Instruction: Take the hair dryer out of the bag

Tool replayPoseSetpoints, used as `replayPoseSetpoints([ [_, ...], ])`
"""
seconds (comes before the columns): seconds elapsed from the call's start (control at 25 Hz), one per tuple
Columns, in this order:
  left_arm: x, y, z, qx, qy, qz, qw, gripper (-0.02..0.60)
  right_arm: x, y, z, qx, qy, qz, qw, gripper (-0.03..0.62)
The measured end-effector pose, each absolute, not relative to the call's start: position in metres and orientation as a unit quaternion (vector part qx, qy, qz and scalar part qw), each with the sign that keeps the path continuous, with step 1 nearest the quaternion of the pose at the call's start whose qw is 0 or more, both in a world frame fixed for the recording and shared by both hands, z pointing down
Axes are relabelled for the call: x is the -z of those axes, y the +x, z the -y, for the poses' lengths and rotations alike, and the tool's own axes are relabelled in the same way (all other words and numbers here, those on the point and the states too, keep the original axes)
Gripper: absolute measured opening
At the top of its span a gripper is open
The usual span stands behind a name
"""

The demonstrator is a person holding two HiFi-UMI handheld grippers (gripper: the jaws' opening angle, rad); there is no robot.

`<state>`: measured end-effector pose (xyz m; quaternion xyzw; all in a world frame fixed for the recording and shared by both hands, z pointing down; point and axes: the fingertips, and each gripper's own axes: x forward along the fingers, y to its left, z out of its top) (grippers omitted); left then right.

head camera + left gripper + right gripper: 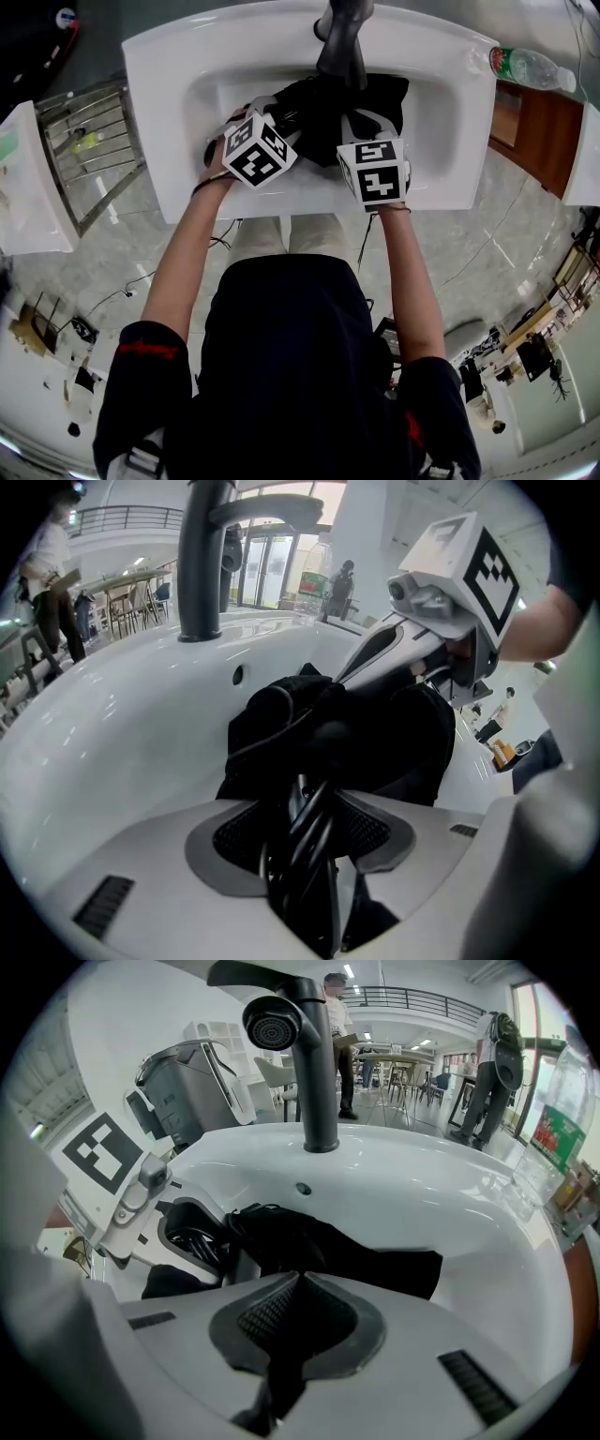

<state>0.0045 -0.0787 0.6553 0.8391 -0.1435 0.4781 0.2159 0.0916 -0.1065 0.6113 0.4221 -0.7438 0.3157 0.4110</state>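
**Drawing the dryer out by its cord while the bag is pinned**

The left claw [305, 822] is clamped on a bundle of looped black cord [195, 1237] at the mouth of the black bag [375, 98]. The bag lies crumpled in the basin of the white sink [441, 141], below the dark faucet [319, 1063]. The right claw [298, 1326], just beside the left, is pinched tight on a fold of the bag's cloth. The hair dryer's body shows in no view, so I judge it to be inside the bag with only its cord out.

To do this step well, the right claw should anchor the cloth low in the basin. The left should lift up and away, so the bag's mouth opens and the whole bag does not rise. Pull slowly, since the loops may slide through the pads or catch on the rim of the cloth. A cord is a poor hold, so regrip on the handle once it appears, and steer clear of the faucet overhead.
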Motion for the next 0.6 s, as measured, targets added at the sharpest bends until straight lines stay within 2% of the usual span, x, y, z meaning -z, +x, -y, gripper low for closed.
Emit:
replayPoseSetpoints([
  [0.6, -0.637, -0.002, 0.07, -0.47, 0.846, 0.132, 0.213, 0.225, -0.613, 0.098, 0.109, -0.316, 0.427, 0.739, 0.416, 0.038],
])
